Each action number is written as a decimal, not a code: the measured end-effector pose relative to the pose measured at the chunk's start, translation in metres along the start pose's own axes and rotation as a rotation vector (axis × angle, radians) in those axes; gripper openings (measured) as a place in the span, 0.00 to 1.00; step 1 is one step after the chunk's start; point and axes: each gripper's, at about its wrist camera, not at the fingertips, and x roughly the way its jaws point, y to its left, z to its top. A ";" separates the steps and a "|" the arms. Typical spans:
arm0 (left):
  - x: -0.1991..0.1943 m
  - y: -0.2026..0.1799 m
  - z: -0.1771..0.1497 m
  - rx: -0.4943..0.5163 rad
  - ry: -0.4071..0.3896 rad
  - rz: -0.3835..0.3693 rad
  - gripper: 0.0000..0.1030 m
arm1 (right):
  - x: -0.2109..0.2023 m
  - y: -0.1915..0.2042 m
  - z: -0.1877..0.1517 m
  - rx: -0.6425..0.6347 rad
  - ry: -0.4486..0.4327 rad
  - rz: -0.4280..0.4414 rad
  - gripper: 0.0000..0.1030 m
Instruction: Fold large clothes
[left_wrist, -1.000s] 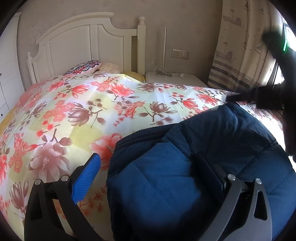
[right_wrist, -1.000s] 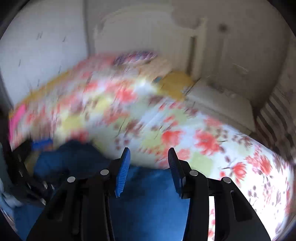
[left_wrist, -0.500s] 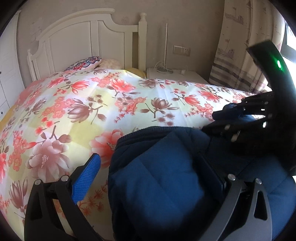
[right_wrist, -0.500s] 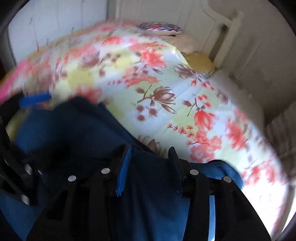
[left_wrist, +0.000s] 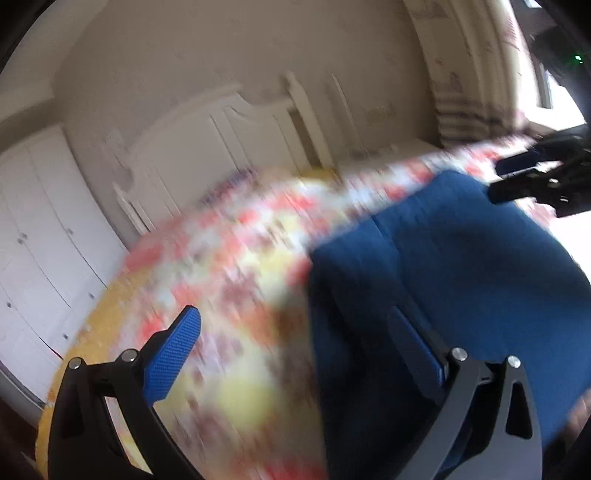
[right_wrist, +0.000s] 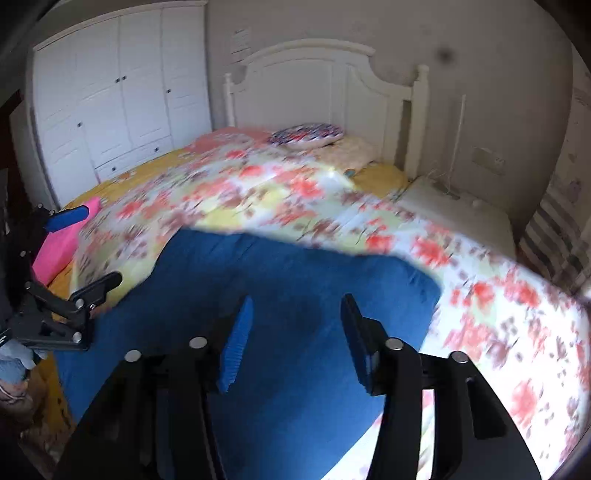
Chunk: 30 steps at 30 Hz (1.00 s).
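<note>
- A bedroom with a white headboard (right_wrist: 325, 85) and white wardrobe (right_wrist: 118, 92) frames a bed under a floral quilt (right_wrist: 258, 184), both views streaked by motion blur.
- The large blue garment (right_wrist: 295, 306), padded by the look of it, lies on the near part of the quilt as a compact, roughly rectangular bundle with a rounded far edge, which suggests at least one fold is already made.
- The right gripper (right_wrist: 295, 339) hangs above the blue fabric, its jaws opening with nothing pinched between the blue pads; the cloth lies beneath them, not in their grip.
- The left gripper (left_wrist: 306, 350) stands spread wide, one finger (left_wrist: 173, 350) over the quilt and the other at the bundle's edge; it grips nothing that can be seen.
- Judging by this, the fold in hand looks released, and what remains is probably squaring the bundle or one further fold; whether sleeves are tucked in cannot be told.
</note>
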 end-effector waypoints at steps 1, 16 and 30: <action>0.001 -0.002 -0.009 -0.012 0.017 -0.005 0.98 | 0.008 0.010 -0.012 -0.021 0.035 0.012 0.53; 0.028 0.010 -0.041 -0.170 0.096 -0.094 0.98 | -0.023 0.101 -0.067 -0.238 0.011 -0.011 0.55; 0.036 0.018 -0.046 -0.248 0.121 -0.164 0.98 | -0.049 0.034 -0.083 0.156 -0.064 0.106 0.86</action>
